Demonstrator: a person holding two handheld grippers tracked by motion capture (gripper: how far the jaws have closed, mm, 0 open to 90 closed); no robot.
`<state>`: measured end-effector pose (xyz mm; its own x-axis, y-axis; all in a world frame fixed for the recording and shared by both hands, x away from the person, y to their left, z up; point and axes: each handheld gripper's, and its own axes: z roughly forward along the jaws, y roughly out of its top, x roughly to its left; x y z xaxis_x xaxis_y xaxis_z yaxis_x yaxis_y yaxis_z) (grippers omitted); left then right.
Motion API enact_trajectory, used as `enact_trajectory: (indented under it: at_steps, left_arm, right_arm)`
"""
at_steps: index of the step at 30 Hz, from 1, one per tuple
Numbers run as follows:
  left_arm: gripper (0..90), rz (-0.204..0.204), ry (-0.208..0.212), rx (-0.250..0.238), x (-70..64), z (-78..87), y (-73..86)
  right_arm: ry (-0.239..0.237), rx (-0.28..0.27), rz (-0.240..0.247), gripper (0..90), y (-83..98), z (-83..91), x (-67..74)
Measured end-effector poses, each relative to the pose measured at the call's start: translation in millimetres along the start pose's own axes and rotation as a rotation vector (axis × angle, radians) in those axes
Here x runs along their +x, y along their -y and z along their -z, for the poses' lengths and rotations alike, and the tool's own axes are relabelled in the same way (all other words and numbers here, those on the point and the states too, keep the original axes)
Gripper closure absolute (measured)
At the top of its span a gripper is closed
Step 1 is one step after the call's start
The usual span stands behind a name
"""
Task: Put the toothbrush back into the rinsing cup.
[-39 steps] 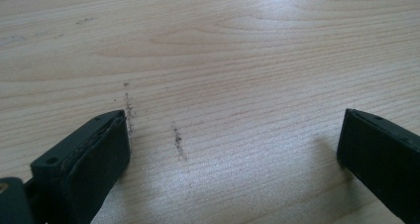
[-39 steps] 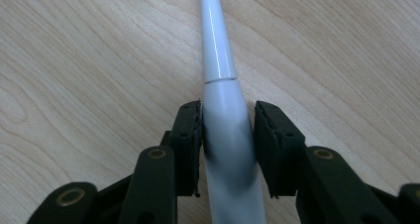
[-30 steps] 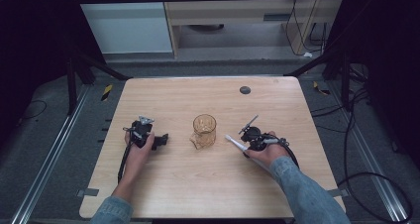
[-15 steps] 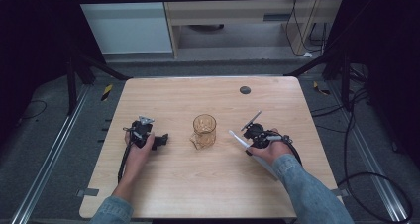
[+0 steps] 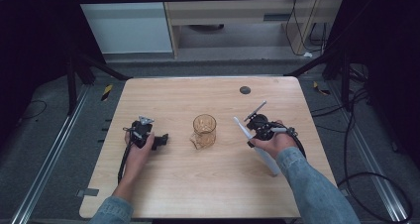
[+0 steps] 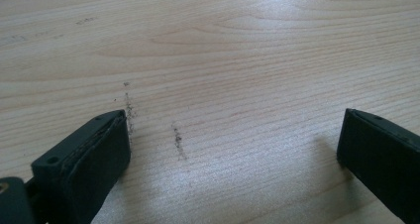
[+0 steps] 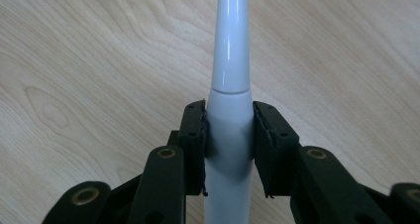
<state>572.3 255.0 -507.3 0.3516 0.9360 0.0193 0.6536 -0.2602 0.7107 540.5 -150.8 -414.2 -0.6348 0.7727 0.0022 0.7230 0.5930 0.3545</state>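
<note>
High view: right gripper [image 5: 253, 131] grips a white electric toothbrush [image 5: 257, 148], lifted off the wooden table [image 5: 208, 189] right of the amber glass [image 5: 204, 130].
Right gripper view: pads [image 7: 196, 144] clamp the handle (both sides).
Left gripper [image 5: 157, 140]: jaws spread, nothing between, low over bare wood.

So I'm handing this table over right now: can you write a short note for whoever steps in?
Right tongs: shut on the white toothbrush, held off the wooden table.
Left tongs: open, holding nothing, low over bare wood.
Amber glass cup: upright mid-table, between the two hands, nothing seen in it.
Done: toothbrush grasped and off the table.
Left, probably: carry it over and stand it in the cup, steadying the cup if needed.
</note>
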Motion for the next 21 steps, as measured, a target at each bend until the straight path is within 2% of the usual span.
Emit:
enact_trajectory:
  at_steps: [6, 9, 15, 21]
  left_arm:
    - [0.0, 0.001, 0.0, -0.001, -0.1, -0.1, 0.0]
    - [0.0, 0.002, 0.0, -0.001, -0.1, -0.1, 0.0]
    - [0.0, 0.001, 0.0, -0.001, -0.1, -0.1, 0.0]
    - [0.0, 0.001, 0.0, -0.001, 0.0, -0.1, 0.0]
  right_arm:
    - [0.013, -0.041, -0.005, 67.8, -5.1, 18.1, -5.3]
    - [0.02, -0.065, -0.024, 67.8, -7.9, 28.4, -8.5]
    - [0.042, -0.14, -0.053, 67.7, -12.5, 47.7, -16.7]
    - [0.059, -0.228, -0.097, 67.8, -16.4, 55.7, -25.3]
